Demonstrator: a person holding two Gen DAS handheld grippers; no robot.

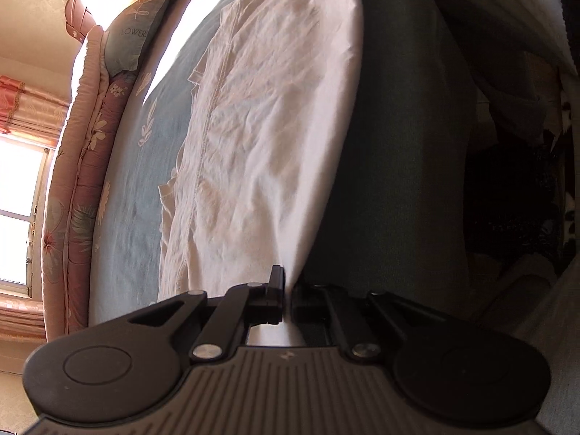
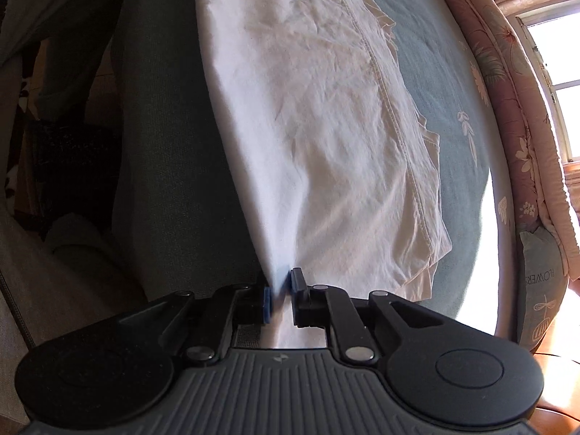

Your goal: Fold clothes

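A crumpled white garment (image 1: pixel 261 116) with a stitched seam lies along a blue-green leaf-print bedsheet (image 1: pixel 145 166). Its near edge rises in a taut ridge into my left gripper (image 1: pixel 288 291), whose black fingers stand nearly together with the white cloth pinched between them. In the right wrist view the same white garment (image 2: pixel 326 127) tents up from the bedsheet (image 2: pixel 453 108) to my right gripper (image 2: pixel 280 291). The gripper's blue pads (image 2: pixel 267 304) stand a small way apart, and a fold of the cloth fills the gap between them.
A rolled pink floral quilt (image 1: pixel 83 152) (image 2: pixel 514 83) borders the far side of the bed, with a "FLOWERS" cushion (image 1: pixel 136 32) (image 2: pixel 542 290) at its end. Dark green fabric (image 1: pixel 398 163) (image 2: pixel 163 145) hangs along the near side. A bright window (image 2: pixel 558 58) is beyond.
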